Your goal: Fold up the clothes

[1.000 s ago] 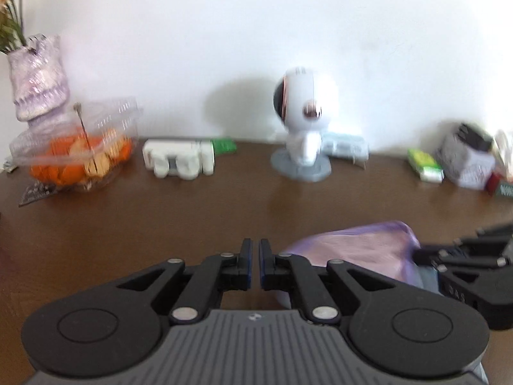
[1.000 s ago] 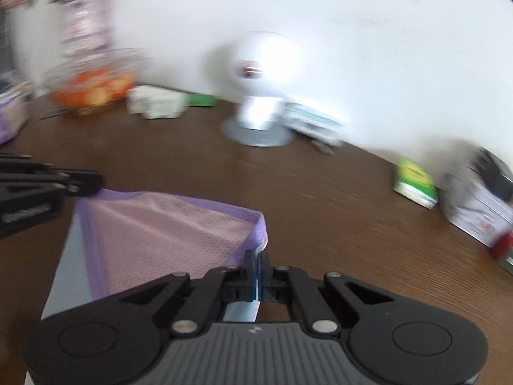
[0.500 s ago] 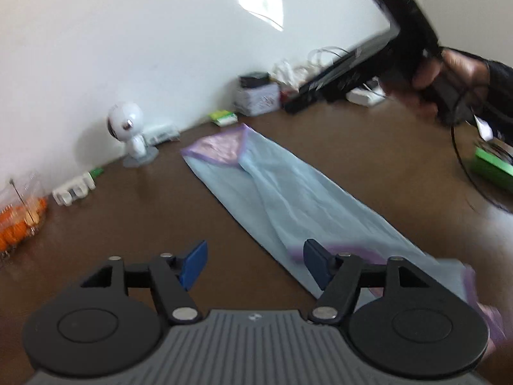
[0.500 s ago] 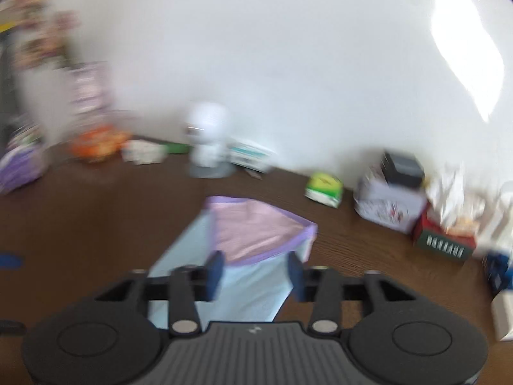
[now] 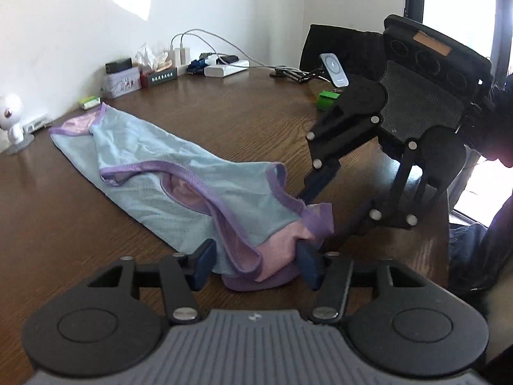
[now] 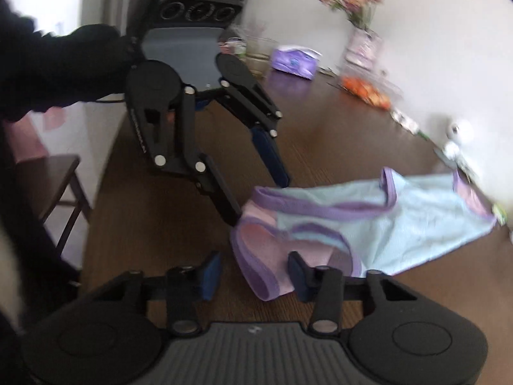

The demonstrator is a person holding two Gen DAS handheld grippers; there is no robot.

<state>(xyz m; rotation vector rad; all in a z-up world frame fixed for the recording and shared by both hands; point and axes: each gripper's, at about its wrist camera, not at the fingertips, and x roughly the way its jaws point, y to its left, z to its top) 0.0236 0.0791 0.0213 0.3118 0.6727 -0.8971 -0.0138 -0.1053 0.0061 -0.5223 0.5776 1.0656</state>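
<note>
Two grippers at near end of the top (image 5: 166, 173), lying long-folded on table (image 5: 64, 224). Left gripper (image 5: 256, 264) and right gripper (image 6: 253, 271) both part open, jaws just been closing round purple hem, not pinched yet. Step: grab corners. Next: shut on hem, carry to far end

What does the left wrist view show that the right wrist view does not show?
Only the left wrist view shows the power strip with chargers by the wall, the green box and the phone stand.

Only the right wrist view shows the flower vase, the purple tissue pack and the wooden chair.

Both show the light blue garment with purple trim on the brown table, and both grippers at its near end: the left gripper and the right gripper, jaws apart and just closing around the cloth.
</note>
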